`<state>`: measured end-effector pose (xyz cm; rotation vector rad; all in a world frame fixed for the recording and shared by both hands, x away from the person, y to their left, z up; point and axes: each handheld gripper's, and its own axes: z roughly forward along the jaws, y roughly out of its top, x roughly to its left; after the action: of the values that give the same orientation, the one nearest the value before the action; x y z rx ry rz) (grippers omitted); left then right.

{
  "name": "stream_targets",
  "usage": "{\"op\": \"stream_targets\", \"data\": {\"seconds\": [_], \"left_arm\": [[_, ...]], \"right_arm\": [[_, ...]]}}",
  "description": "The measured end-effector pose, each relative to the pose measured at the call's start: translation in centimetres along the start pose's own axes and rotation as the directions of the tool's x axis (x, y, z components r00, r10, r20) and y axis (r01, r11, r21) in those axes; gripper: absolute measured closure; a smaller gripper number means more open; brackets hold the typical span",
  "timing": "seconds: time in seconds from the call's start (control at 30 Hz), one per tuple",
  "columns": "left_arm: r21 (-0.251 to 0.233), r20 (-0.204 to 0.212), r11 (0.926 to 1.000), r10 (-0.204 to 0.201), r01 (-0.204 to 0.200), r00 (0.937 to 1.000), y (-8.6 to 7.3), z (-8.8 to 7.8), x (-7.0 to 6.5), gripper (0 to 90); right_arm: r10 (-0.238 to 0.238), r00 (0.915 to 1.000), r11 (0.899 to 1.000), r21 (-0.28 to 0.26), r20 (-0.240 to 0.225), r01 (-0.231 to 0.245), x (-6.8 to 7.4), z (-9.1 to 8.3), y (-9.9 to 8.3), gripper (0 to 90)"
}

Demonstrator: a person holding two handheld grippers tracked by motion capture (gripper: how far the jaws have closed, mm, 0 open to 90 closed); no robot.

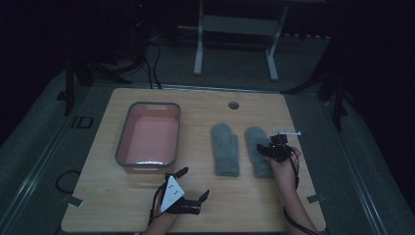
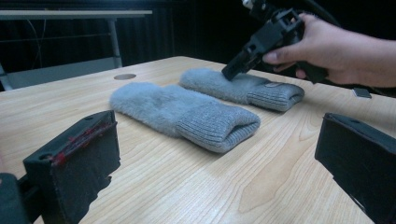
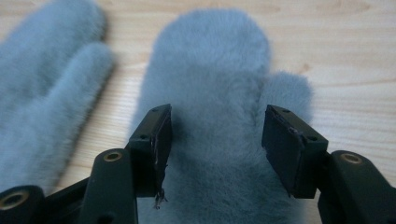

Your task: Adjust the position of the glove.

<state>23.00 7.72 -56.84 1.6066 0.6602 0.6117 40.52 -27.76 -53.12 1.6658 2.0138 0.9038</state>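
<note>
the right tool [image 3: 215,140] hangs over the right mitten [image 3: 210,70], jaws apart, one on each side of the fuzzy palm, nothing pinched yet. in the left gripper view it [image 2: 233,70] tips down onto that mitten [image 2: 243,86], seemingly touching the pile near mid-length.

what could go wrong, as i judge it: the fur is deep and loose, so closing now may catch only the top pile or one layer, and the mitten would slip out or droop on the lift. pressing too hard first could shove it along the smooth bench [image 1: 205,205] or bunch it up. the jaws stand about as wide as the palm, so an off-centre bite may nip the thumb lobe alone. the left mitten [image 1: 225,149] lies just beside it, not touching as far as i can tell, and a sideways drag could snag it.

the left tool [image 1: 191,188] rests near the bench's front edge, jaws wide and empty, well apart from both mittens.

the right mitten [image 1: 258,152] is grey, fluffy, lying flat at the bench's right, ribbed cuff toward the person, thumb on its outer side. the pink bin [image 1: 149,137] sits at the left, well away.
</note>
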Motion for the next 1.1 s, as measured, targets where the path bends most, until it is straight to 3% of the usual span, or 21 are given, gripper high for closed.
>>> {"op": "stream_targets", "data": {"seconds": [0.07,0.23,0.27,0.43,0.47,0.5,0.67,1.1], "left_arm": [[0.0,0.0,1.0,0.0,0.0,1.0,0.0,0.0,0.0,0.1],[0.0,0.0,1.0,-0.001,0.001,1.0,0.0,0.0,0.0,0.1],[0.001,0.0,1.0,0.0,0.0,1.0,0.0,0.0,0.0,0.1],[0.001,0.0,1.0,0.0,0.0,1.0,0.0,0.0,0.0,0.1],[0.001,-0.001,1.0,0.0,0.0,1.0,0.0,0.0,0.0,0.1],[0.001,0.0,1.0,-0.001,0.001,1.0,0.0,0.0,0.0,0.1],[0.0,0.001,1.0,-0.006,0.006,1.0,0.0,0.0,0.0,0.1],[0.003,0.001,1.0,-0.007,0.007,1.0,0.0,0.0,0.0,0.1]], "right_arm": [[0.0,1.0,1.0,0.002,0.003,0.0,0.0,0.5,-0.4,41.9],[-0.063,0.9972,0.998,0.005,0.04,0.063,0.8,0.8,-1.0,43.3],[-0.111,0.9913,0.994,-0.007,0.071,0.112,1.2,0.9,-1.3,48.3],[-0.124,0.988,0.992,-0.015,0.092,0.126,2.2,0.9,-1.6,73.2],[-0.124,0.988,0.992,-0.015,0.092,0.126,2.2,0.9,-1.6,73.2],[-0.106,0.9897,0.994,-0.021,0.096,0.109,2.2,0.7,-1.6,79.2],[-0.037,0.9957,0.998,-0.04,0.084,0.041,1.9,-0.1,-1.1,82.6],[0.009,0.9986,0.994,-0.113,0.052,-0.003,2.8,-3.8,2.6,83.0]]}}
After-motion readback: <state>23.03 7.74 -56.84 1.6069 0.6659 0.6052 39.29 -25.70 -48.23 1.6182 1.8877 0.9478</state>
